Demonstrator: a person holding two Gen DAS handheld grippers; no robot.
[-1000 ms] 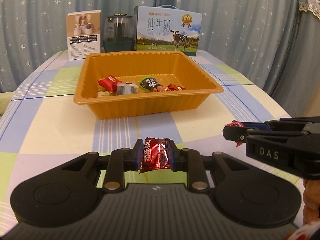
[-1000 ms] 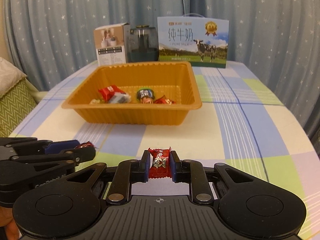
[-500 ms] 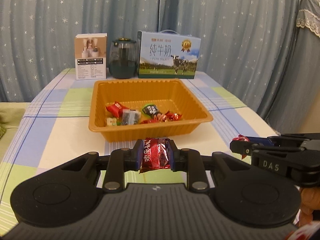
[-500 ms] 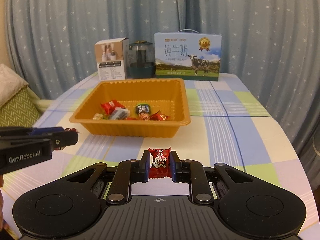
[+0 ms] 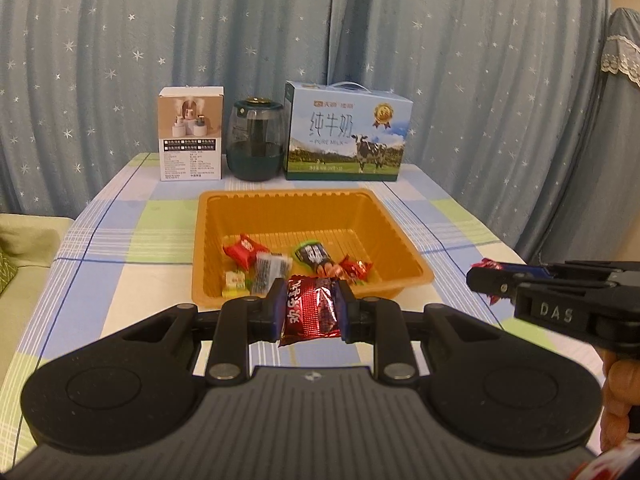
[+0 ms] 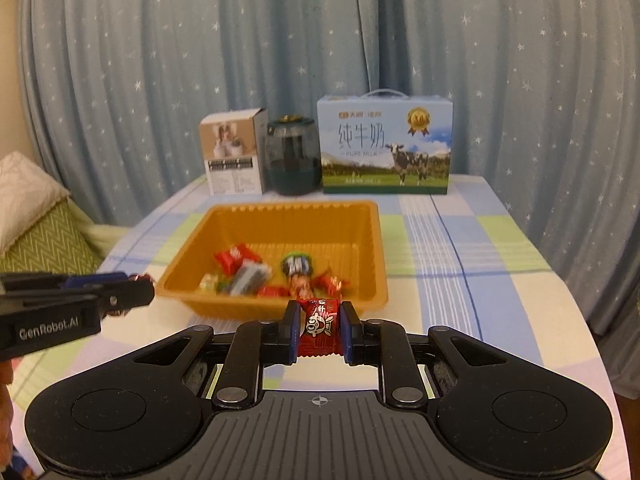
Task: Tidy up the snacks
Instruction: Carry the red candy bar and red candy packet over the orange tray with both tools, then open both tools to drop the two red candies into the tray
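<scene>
My left gripper is shut on a dark red snack packet, held above the table in front of the orange tray. My right gripper is shut on a small red candy, also raised before the tray. The tray holds several wrapped snacks, also seen in the right wrist view. Each gripper shows from the side in the other's view: the right one and the left one.
At the table's far end stand a small white box, a dark green jar and a blue milk carton. Starred blue curtains hang behind. A green sofa cushion lies left of the checked table.
Both grippers have risen and pulled back with their snacks still held, so the tray now looks farther and lower, and I see more into it.
</scene>
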